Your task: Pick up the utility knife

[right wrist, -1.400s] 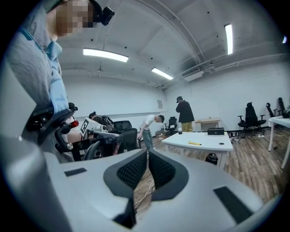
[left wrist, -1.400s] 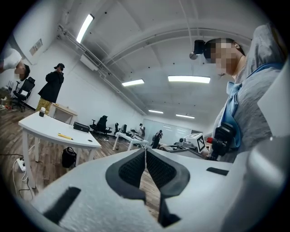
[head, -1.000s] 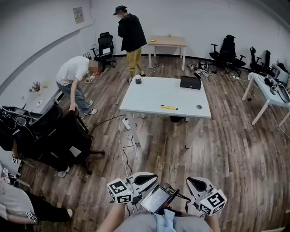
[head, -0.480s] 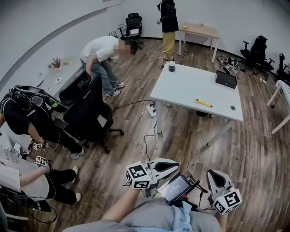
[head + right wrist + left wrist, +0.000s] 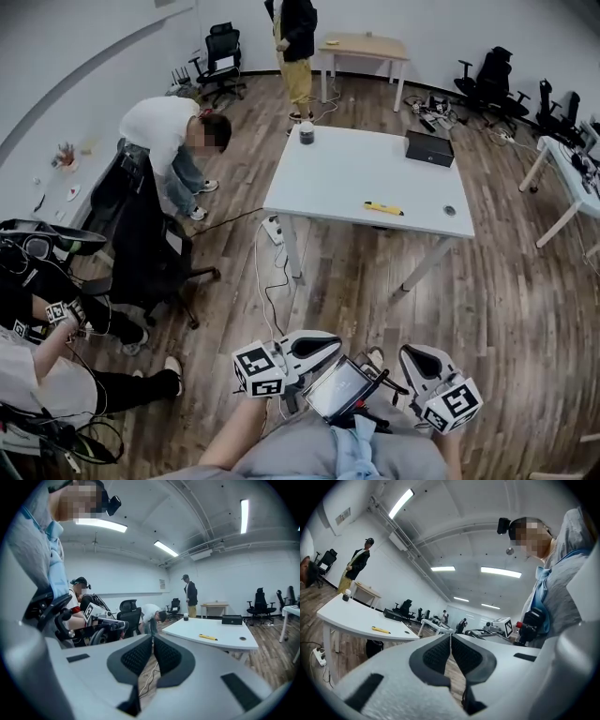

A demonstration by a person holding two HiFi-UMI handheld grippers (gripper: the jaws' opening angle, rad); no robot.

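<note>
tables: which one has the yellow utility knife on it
The large white table in the room's centre, holding the utility knife; the wooden table doesn't.

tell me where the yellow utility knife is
In the head view the yellow utility knife lies on the white rectangular table, near its front edge, left of a small dark disc.

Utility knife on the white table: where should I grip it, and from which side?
Grip the utility knife across the middle of its long, slim body, jaws spanning its narrow width. It lies flat with clear space around it, near the white table's edge nearest you, so coming down from above on that side looks best.
</note>
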